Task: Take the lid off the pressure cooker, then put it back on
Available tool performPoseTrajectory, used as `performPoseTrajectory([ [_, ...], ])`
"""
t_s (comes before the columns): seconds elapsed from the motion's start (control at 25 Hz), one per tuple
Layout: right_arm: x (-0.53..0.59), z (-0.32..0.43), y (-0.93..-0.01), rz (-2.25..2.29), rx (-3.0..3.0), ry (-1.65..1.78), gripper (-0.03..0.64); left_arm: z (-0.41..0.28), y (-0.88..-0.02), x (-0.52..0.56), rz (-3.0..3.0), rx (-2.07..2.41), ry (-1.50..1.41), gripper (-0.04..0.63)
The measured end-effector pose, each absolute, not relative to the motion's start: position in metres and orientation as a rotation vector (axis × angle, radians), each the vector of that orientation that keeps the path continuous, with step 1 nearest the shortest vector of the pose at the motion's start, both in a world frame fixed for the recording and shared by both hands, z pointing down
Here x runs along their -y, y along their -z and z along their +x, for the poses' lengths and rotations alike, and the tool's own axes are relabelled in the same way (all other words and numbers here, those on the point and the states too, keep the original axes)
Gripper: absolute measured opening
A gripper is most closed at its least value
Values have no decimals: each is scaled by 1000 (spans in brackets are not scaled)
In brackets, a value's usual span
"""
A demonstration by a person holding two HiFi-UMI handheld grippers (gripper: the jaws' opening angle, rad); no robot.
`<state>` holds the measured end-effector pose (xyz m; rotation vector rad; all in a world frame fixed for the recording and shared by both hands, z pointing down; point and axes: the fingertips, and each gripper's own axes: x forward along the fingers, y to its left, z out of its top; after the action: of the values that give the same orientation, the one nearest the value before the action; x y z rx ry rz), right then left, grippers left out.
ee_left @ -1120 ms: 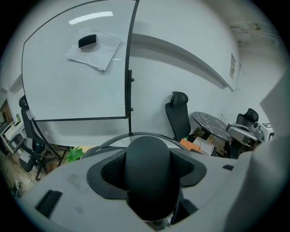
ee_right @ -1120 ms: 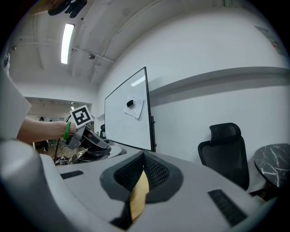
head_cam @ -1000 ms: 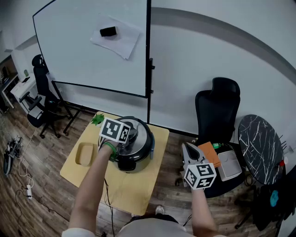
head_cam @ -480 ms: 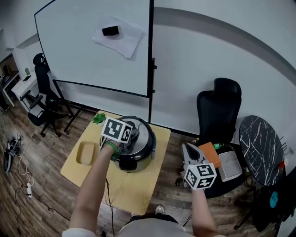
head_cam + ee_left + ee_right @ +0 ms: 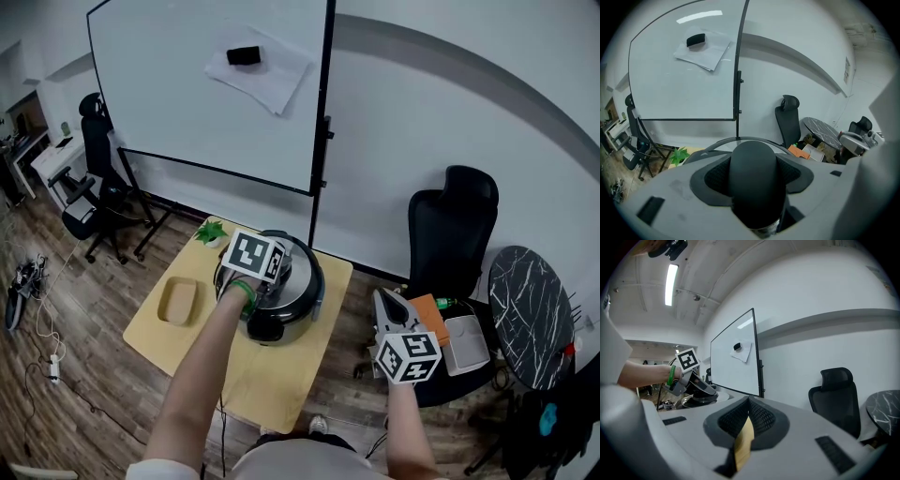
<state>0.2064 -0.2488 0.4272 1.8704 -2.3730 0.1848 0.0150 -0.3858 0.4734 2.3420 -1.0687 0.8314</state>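
Over the last second almost nothing has changed on the table (image 5: 246, 370): only your head has shifted, so the scene sits further right in the head view. Your left gripper (image 5: 270, 279) has stayed where it was, clenched on the black lid knob (image 5: 753, 171), which fills the gap between its pads. The lid (image 5: 298, 261) looks seated on the pressure cooker (image 5: 281, 323), so I judge no lift or twist is under way; whether this is before removal or after refitting, I cannot tell. The cooker stands at the table's far middle, directly under that gripper. To the right, your right gripper (image 5: 382, 302) hangs off the table edge, well apart from the cooker, jaws closed and empty
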Motion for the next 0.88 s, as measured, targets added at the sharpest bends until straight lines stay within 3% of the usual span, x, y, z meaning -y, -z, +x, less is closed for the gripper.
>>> performPoseTrajectory([
  [0.88, 253, 206, -417, 1731, 2508, -154, 2, -2, -473, 397, 2098, 1417, -712, 279],
])
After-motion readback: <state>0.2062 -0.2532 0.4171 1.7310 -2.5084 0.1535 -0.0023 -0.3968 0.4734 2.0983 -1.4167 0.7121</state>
